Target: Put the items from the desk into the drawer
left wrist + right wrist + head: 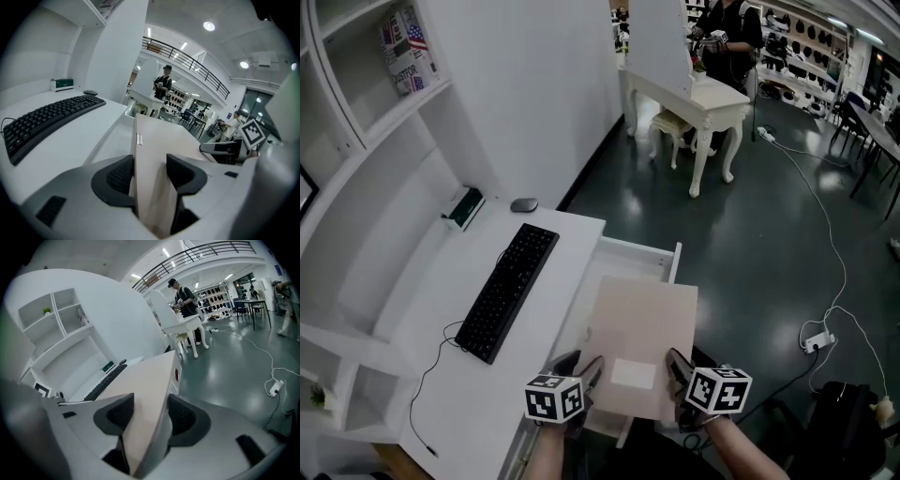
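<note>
A flat beige cardboard box point(642, 328) hangs over the open white drawer point(639, 250) at the desk's right side. My left gripper point(579, 367) is shut on the box's near left edge, and my right gripper point(678, 369) is shut on its near right edge. In the left gripper view the box point(159, 140) runs forward from between the left gripper point(150, 174) pads. In the right gripper view the box point(140, 385) is pinched in the right gripper point(147, 416). On the desk lie a black keyboard point(508, 289), a grey mouse point(524, 204) and a small green-and-white box point(465, 208).
White shelving point(356, 112) rises behind the desk point(441, 394). Across the dark floor stand another white table point(698, 98) with a stool, and a person point(727, 37). A cable and power strip point(817, 341) lie on the floor at right, near a black bag point(839, 412).
</note>
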The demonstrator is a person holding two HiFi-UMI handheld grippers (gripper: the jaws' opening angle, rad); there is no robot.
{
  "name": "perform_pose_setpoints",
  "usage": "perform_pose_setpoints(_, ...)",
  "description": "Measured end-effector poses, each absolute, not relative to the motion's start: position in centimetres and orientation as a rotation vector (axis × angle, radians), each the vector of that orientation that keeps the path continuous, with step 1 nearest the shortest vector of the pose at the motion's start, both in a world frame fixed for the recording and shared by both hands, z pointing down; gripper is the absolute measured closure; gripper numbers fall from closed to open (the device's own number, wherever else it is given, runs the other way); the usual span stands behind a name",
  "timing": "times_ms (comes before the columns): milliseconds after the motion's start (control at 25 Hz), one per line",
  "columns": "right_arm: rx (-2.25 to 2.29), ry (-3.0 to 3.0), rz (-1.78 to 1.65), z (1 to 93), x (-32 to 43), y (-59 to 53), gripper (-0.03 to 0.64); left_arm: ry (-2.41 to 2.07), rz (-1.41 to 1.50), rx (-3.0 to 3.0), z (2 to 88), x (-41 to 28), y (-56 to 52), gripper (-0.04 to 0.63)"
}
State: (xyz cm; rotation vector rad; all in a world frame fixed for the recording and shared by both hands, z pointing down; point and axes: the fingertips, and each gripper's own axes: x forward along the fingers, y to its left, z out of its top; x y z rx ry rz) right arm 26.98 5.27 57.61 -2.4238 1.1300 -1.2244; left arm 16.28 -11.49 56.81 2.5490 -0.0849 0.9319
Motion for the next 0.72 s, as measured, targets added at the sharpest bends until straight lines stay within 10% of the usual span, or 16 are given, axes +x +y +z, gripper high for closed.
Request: perform_pose_setpoints(720, -2.495, 1.072, -1.285, 59.6, 27.8, 4.3, 0.411, -0.116, 1.138, 2.584, 61.0, 18.1, -13.3, 0.408)
